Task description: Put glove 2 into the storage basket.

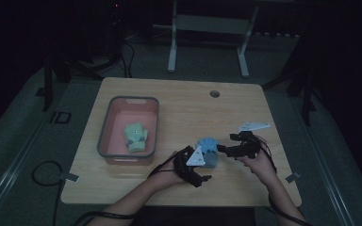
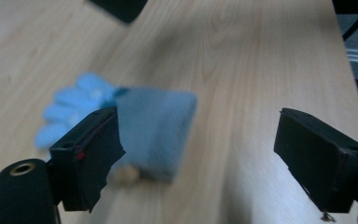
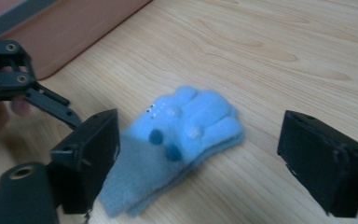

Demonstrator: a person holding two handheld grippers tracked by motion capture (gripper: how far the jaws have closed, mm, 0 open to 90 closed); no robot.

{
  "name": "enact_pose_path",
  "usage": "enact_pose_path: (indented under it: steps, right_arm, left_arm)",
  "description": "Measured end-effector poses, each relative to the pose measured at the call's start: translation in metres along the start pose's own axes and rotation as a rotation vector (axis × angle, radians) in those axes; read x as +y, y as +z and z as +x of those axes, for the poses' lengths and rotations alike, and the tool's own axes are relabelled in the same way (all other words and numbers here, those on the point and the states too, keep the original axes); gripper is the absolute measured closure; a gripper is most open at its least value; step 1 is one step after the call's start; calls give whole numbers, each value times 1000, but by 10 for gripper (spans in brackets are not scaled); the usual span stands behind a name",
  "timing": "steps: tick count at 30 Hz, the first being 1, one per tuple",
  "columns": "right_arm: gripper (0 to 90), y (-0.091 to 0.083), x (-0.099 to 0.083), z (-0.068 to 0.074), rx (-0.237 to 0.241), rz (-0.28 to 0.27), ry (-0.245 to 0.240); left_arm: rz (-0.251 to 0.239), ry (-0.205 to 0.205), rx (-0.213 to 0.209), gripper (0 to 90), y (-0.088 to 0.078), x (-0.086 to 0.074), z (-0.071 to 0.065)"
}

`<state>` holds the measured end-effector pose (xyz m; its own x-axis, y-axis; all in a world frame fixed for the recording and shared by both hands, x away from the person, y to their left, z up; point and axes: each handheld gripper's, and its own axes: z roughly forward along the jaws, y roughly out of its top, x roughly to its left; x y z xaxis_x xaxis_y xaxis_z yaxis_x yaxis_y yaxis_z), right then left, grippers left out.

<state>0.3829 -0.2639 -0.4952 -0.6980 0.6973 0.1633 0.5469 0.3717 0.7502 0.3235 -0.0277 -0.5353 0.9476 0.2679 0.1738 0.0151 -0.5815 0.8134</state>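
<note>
A light blue knitted glove [image 1: 208, 149] with small dots lies flat on the wooden table, near its front edge. My left gripper [image 1: 200, 165] is at the glove's near left side. In the left gripper view my left gripper [image 2: 198, 149] is open, and the blurred glove [image 2: 154, 130] lies just beyond its left jaw, off to that side of the gap. My right gripper [image 1: 225, 143] comes in from the right. In the right gripper view it [image 3: 200, 158] is open, and the glove [image 3: 186, 126] lies on the table ahead, between the lines of its jaws.
A grey-rimmed tray [image 1: 104, 127] with a pink inside stands at the table's left and holds a green glove [image 1: 135, 136]. A round cable hole [image 1: 214, 93] sits near the far edge. Bare wood stretches across the middle and back. The left gripper's linkage [image 3: 28, 88] is in the right gripper view.
</note>
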Motion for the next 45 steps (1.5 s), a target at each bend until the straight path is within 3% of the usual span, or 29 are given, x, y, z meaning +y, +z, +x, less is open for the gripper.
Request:
enact_pose_path:
  steps: [5, 9, 11, 18, 21, 25, 28, 32, 36, 38, 45]
  right_arm:
    - [198, 13, 7, -4, -13, -2, 3]
    - [306, 29, 10, -11, -7, 18, 26]
    - [310, 38, 10, -14, -15, 32, 26]
    - [302, 61, 3, -21, -27, 101, 36]
    - [299, 68, -2, -22, -26, 127, 37]
    - [297, 73, -8, -17, -46, 142, 4]
    - [381, 73, -9, -12, -59, 146, -20]
    - [500, 72, -9, -10, -22, 147, -23]
    - [687, 73, -8, -9, 26, 165, 0]
    - [723, 74, -6, -8, 39, 177, 15]
    - [770, 69, 0, -7, 41, 169, 16]
  left_arm:
    - [25, 66, -22, 310, 12, 6, 5]
    - [58, 102, -8, 346, 22, 4, 8]
    - [81, 128, 5, 380, 25, 1, 10]
    - [150, 140, -2, 408, 36, -8, 14]
    - [145, 132, -6, 439, 37, -9, 15]
    - [161, 123, 4, 548, 37, -8, 17]
    - [176, 123, 10, 614, 38, -7, 18]
    - [187, 114, 10, 672, 38, -5, 19]
    - [191, 77, 0, 718, 38, -3, 22]
    - [195, 52, -11, 733, 36, -2, 25]
    - [197, 57, 1, 754, 28, 5, 26]
